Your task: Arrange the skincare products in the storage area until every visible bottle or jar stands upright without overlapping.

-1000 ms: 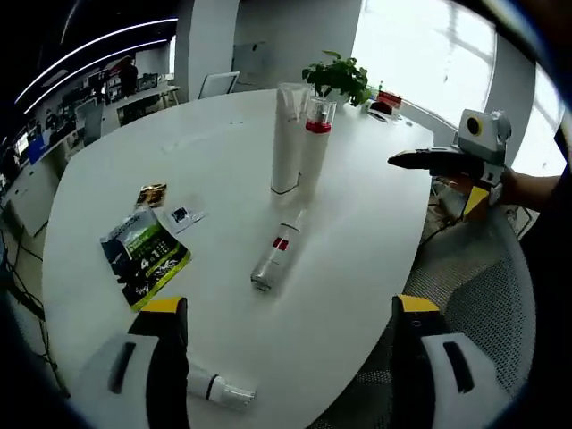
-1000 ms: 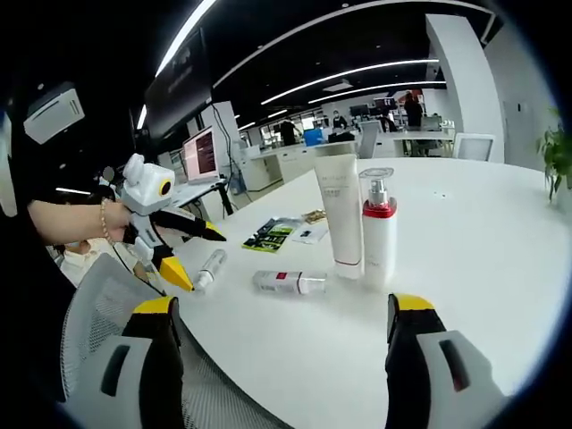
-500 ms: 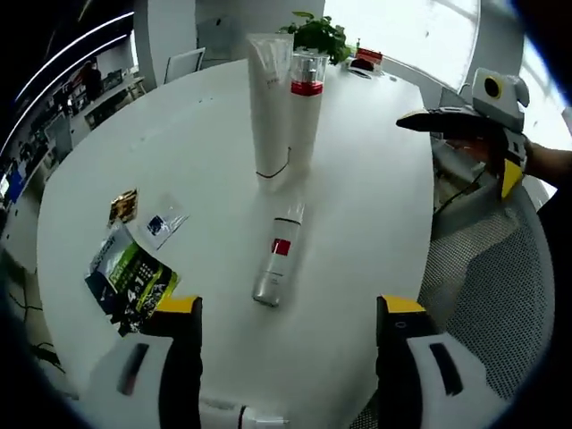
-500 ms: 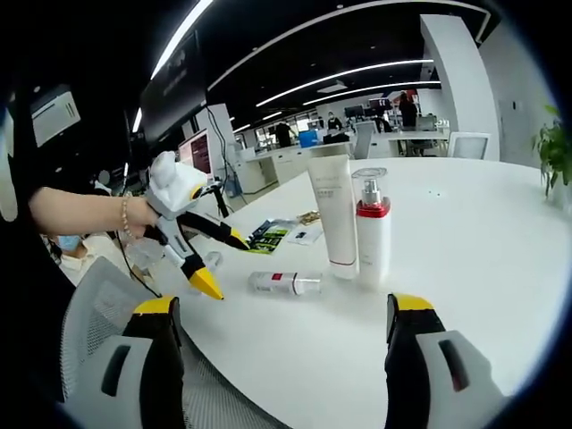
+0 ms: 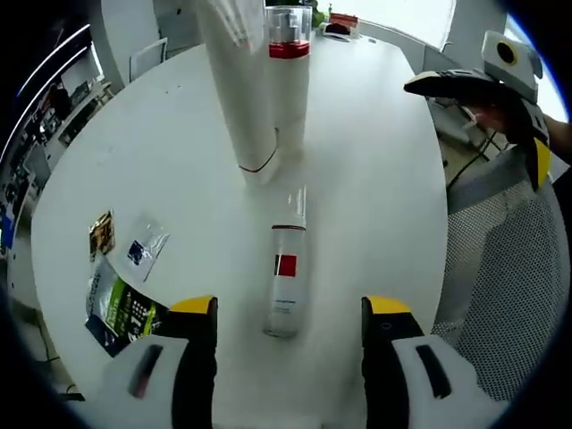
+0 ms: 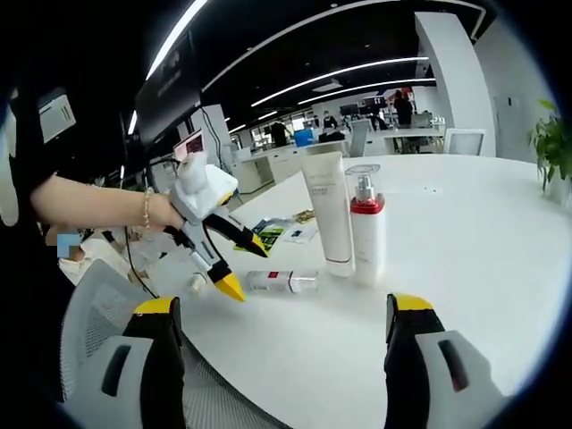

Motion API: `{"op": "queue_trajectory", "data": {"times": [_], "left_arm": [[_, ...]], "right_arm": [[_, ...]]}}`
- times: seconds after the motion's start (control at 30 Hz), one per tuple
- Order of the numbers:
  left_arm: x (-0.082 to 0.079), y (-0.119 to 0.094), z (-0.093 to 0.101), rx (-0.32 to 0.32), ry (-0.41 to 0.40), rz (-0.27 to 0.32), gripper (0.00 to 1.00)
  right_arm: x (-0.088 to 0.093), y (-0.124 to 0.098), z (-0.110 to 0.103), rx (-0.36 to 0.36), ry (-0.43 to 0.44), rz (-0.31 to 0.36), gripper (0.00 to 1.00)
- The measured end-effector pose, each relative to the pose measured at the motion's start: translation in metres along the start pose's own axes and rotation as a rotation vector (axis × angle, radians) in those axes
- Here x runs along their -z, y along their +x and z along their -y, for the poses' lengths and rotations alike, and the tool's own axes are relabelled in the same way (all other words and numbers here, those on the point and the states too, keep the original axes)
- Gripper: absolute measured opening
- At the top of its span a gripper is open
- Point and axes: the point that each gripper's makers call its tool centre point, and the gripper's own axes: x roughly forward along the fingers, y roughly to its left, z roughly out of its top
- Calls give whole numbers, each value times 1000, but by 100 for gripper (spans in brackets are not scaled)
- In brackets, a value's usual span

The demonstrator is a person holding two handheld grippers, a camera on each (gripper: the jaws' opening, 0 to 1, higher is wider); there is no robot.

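Lying on its side on a white table (image 5: pixel 375 161), a small clear bottle (image 5: pixel 286 277) with a red label sits just ahead of the left tool (image 5: pixel 288 308), lined up with the gap between its 2 yellow-tipped jaws. The jaws are spread wide and touch nothing; the bottle's near end lies roughly level with their tips.

Beyond the bottle's far end stand 2 upright products, side by side and touching or nearly so: a white tube (image 5: pixel 239 98) on the left and a pump bottle (image 5: pixel 288 80) with a red band on the right. To the left of the lying bottle, well apart from it, some flat sachets (image 5: pixel 121 268) lie on the table.

At the upper right of the left gripper view, the right tool (image 5: pixel 447 85) hovers past the table's edge, above a mesh chair (image 5: pixel 500 295). Whether its jaws are apart cannot be told here.

In the right gripper view, the right tool (image 6: pixel 286 308) has its jaws spread wide, holding nothing. The left tool (image 6: pixel 234 259) enters from the left, held in a hand (image 6: pixel 161 213), with its jaws parted just beside the lying bottle (image 6: pixel 281 281). The tube (image 6: pixel 328 213) and pump bottle (image 6: pixel 366 223) stand upright behind it, with the sachets (image 6: pixel 286 231) farther back.
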Motion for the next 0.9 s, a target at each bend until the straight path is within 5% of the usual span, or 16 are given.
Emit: {"op": "queue_trajectory", "data": {"times": [0.43,0.9], "left_arm": [[-3,13,-3,39,90,-115,40],[3,24,-3,61,129,-167,30]], "right_arm": [[2,0,2,2,13,-7,93],[5,1,1,-1,18,-26,93]]}}
